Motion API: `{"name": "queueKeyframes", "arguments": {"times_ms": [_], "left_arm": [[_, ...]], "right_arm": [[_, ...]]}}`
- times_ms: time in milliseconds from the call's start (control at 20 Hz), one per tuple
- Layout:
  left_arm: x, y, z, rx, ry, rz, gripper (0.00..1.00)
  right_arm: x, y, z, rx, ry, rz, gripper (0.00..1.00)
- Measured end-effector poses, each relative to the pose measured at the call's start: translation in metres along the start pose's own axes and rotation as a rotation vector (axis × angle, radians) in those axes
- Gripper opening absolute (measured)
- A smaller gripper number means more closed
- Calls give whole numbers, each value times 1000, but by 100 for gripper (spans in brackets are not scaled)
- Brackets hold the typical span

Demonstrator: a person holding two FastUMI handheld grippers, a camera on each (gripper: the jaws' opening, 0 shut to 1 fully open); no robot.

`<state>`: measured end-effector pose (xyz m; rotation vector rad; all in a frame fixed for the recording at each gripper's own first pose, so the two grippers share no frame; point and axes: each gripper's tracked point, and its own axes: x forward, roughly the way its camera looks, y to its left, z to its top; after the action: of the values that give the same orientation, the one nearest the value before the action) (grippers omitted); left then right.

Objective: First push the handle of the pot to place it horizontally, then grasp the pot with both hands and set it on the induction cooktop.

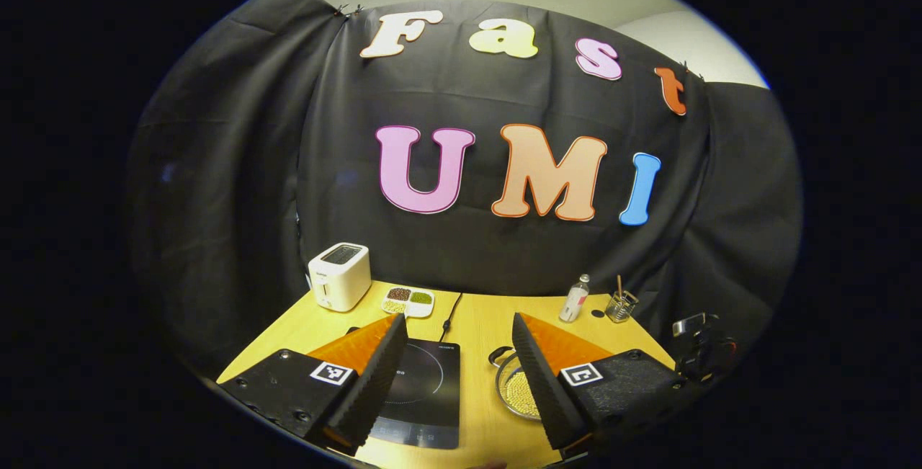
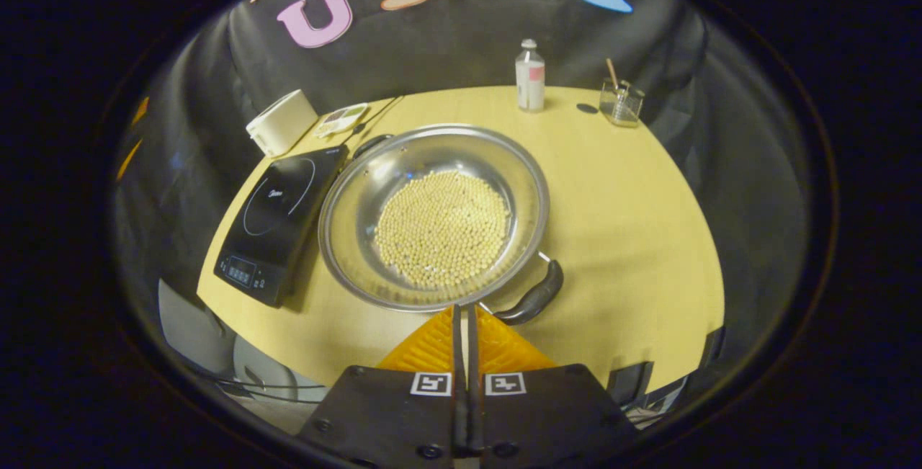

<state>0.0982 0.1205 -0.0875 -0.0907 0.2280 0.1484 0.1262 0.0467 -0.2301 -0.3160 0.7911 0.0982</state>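
Right now the left tool [image 1: 455, 332] hangs above the near edge of the surface [image 1: 479, 321] with its two fingers spread wide apart and nothing between them. Past its left finger lies the induction cooktop [image 1: 425, 382], flat on the surface; past its right finger, partly hidden by that finger, sits the pot [image 1: 513, 390], just beside the cooktop and holding pale round beans [image 1: 520, 393]. Farther ahead of this tool, near the back of the surface, stand a white toaster [image 1: 338, 276], a small divided dish [image 1: 408, 301], a bottle [image 1: 574, 298] and a small glass holder [image 1: 621, 305].

The right tool [image 2: 463, 310] has its fingers pressed together, gripping nothing, with the tips just at the near rim of the pot [image 2: 432, 217]. The pot's dark handle [image 2: 536, 296] lies just ahead and to the right of those tips, angled along the rim; whether the tips touch the rim I cannot tell. To the left of the pot, close beside it, lies the cooktop [image 2: 277, 220], with nothing on it.
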Motion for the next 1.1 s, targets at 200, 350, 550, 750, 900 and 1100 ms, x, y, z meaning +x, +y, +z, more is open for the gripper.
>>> {"name": "queueKeyframes", "arguments": {"times_ms": [200, 350, 550, 750, 900, 1100], "left_arm": [[13, -17, -4, 8, 32, 26, 90], [22, -29, -4, 23, 47, 50, 90], [27, -46, -11, 23, 81, 91, 90], [25, -62, -18, 33, 107, 128, 90], [24, -74, -25, 48, 123, 135, 90], [26, -83, -22, 83, 131, 124, 90]], "right_arm": [[15, -10, -12, -7, 63, 50, 3], [26, -16, -10, 9, 79, 96, 3], [40, -23, -4, 7, 91, 162, 3], [50, -40, 3, 13, 84, 194, 3], [59, -55, 11, -2, 78, 194, 3], [66, -67, 23, 33, 71, 191, 2]]}}
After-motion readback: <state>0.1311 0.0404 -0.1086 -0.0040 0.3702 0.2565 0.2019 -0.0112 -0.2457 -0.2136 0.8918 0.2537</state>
